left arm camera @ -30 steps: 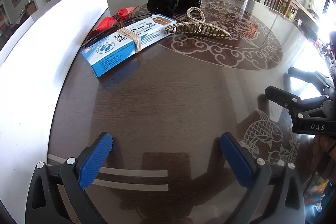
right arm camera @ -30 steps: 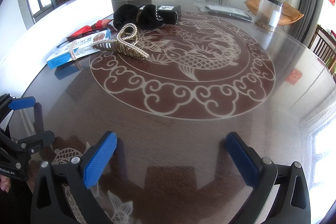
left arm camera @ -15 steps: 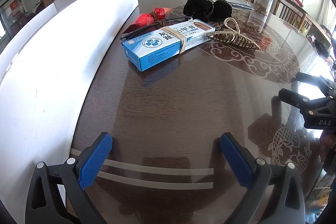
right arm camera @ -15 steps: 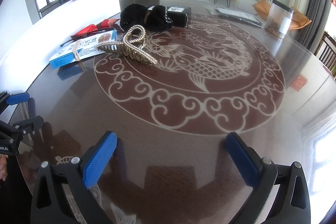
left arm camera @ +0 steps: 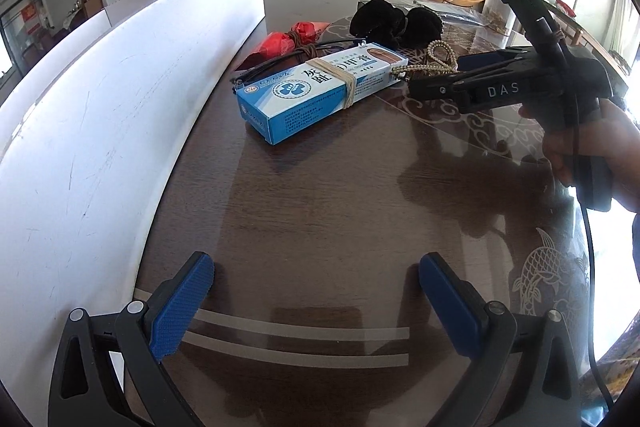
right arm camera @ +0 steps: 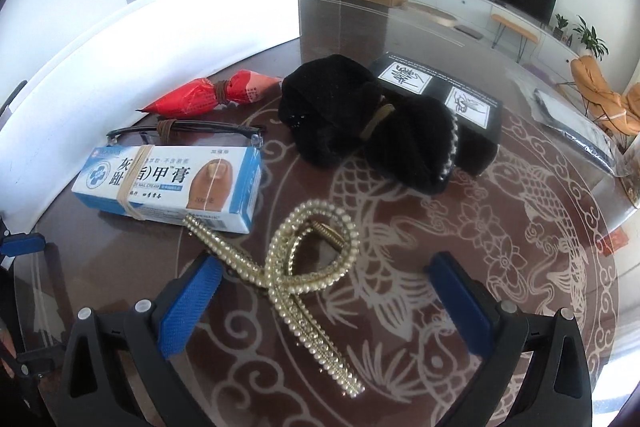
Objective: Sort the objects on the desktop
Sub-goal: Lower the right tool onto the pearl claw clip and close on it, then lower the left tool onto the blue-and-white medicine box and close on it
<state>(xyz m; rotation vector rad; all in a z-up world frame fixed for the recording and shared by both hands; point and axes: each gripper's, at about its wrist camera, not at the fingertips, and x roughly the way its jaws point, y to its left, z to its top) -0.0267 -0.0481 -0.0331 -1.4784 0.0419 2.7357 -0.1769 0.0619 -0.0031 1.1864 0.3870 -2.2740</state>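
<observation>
A pearl hair claw [right arm camera: 304,267] lies on the dark table between the open fingers of my right gripper [right arm camera: 320,299], not gripped. Behind it lie a blue and white cream box [right arm camera: 168,183] with a rubber band, folded black glasses [right arm camera: 184,131], a red packet [right arm camera: 208,95] and a black fuzzy bundle [right arm camera: 360,139]. In the left wrist view my left gripper [left arm camera: 316,299] is open and empty over bare table, well short of the box [left arm camera: 320,87]. The right gripper [left arm camera: 440,83] reaches in from the right, covering most of the claw [left arm camera: 436,59].
A white board [left arm camera: 100,107] stands along the table's left edge. A black printed box [right arm camera: 440,95] sits behind the fuzzy bundle. A clear bag [right arm camera: 572,127] lies at the far right. The table [right arm camera: 520,227] carries a fish and cloud pattern.
My right gripper has moved forward and left across the table until its open fingers straddle the pearl claw. My left gripper has edged closer to the blue box.
</observation>
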